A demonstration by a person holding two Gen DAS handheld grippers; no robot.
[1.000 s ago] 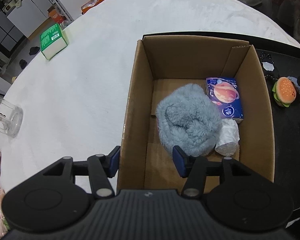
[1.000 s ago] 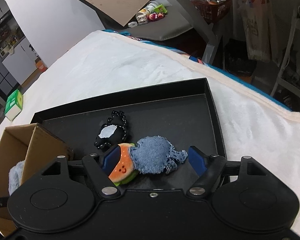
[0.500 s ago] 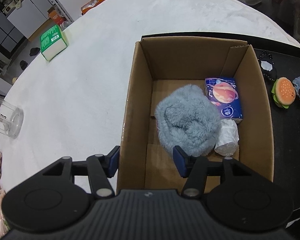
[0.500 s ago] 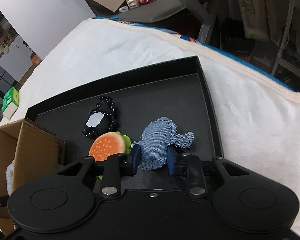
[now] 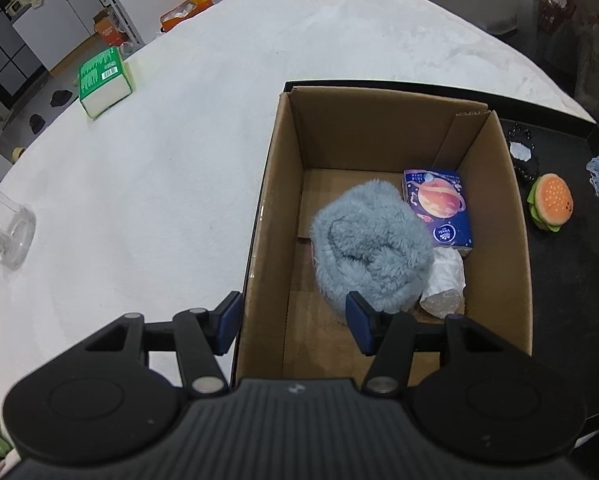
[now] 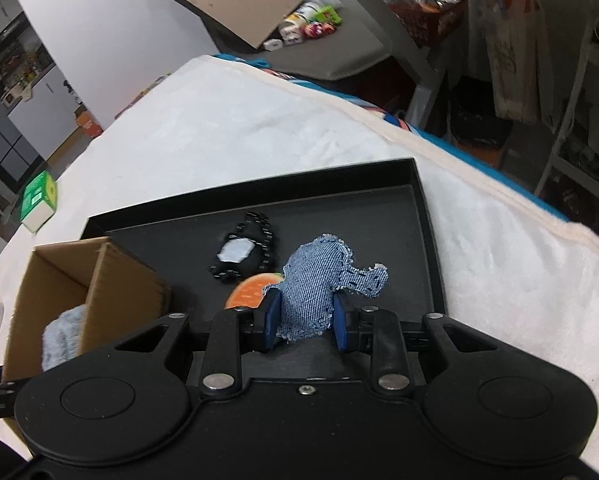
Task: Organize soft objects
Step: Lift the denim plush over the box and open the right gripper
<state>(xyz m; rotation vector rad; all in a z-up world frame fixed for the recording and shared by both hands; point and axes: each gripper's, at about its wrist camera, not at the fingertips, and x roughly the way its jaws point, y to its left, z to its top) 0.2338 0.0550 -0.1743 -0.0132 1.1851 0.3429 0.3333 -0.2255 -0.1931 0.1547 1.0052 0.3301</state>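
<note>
So on my end the right hand-held gripper (image 6: 304,318) is clenched on the denim toy (image 6: 319,284), pads pressing it from both sides, most of the toy sticking out ahead of the fingers. It looks lifted a bit off the black tray (image 6: 379,216), but I can't swear to it from this angle. Just ahead and left of that gripper sits the burger plush (image 6: 251,290), partly hidden behind the denim, and past that the black charm (image 6: 243,254) with a white patch, both on the tray. The box (image 6: 95,280) is off to the gripper's left, on the same tray. The left hand-held gripper (image 5: 293,322) is released, holding nothing: its left finger is outside the box (image 5: 379,136) wall and its right finger hangs over the inside, so the near-left wall falls between them, and I can't tell if either pad touches it. Right ahead of its right finger in the box is the fluffy blue-grey ball (image 5: 369,248), with the planet-print pack (image 5: 439,208) beyond it to the right and a white crumpled wrap (image 5: 445,280) beside the ball. Far ahead left on the white-covered bench (image 5: 159,180) there's a green pack (image 5: 105,80), and a glass (image 5: 3,228) way out left.
</note>
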